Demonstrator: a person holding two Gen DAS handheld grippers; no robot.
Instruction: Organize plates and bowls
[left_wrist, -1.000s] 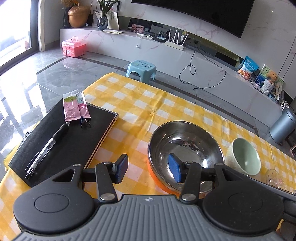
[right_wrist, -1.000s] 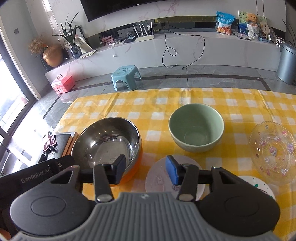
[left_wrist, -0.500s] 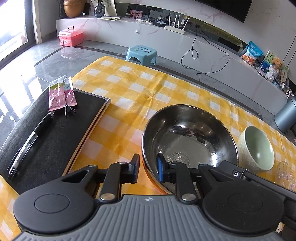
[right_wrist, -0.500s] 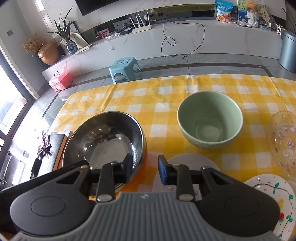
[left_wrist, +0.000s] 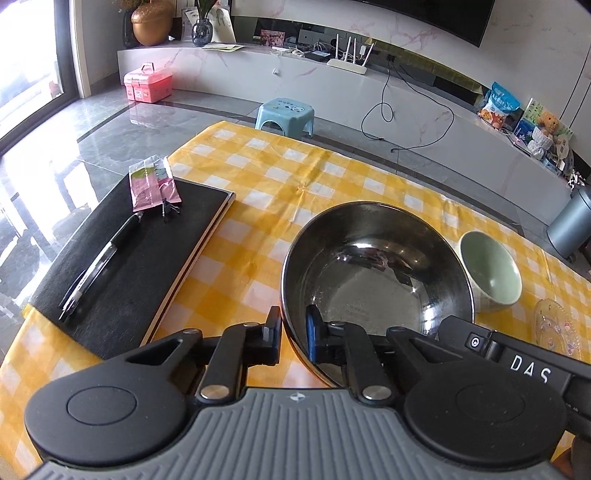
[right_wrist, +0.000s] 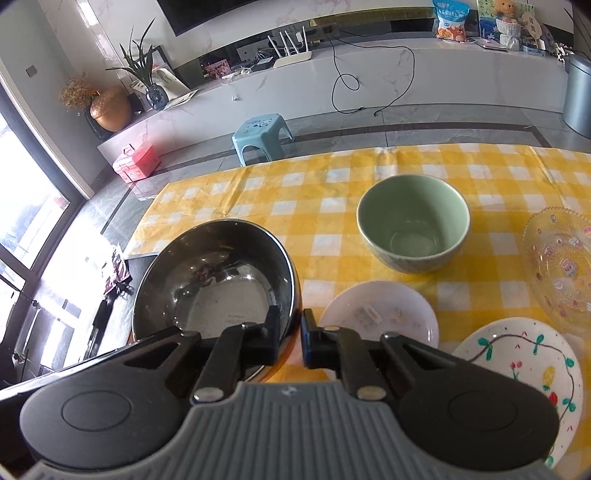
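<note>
On checked cloth (left_wrist: 280, 192), both grippers closing astride steel bowl (left_wrist: 373, 266) rim

Steel bowl (left_wrist: 376, 273) upright beside green bowl (right_wrist: 413, 221), plates (right_wrist: 380, 317) nearby.

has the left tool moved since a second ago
Yes. The left tool has closed in on the steel bowl, its fingers now straddling the near rim and closing; the black notebook sits alongside as before.

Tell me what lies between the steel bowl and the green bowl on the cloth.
Right wrist view: only bare yellow checked cloth lies between the steel bowl and the green bowl; the pale pink plate sits nearer the camera.
</note>
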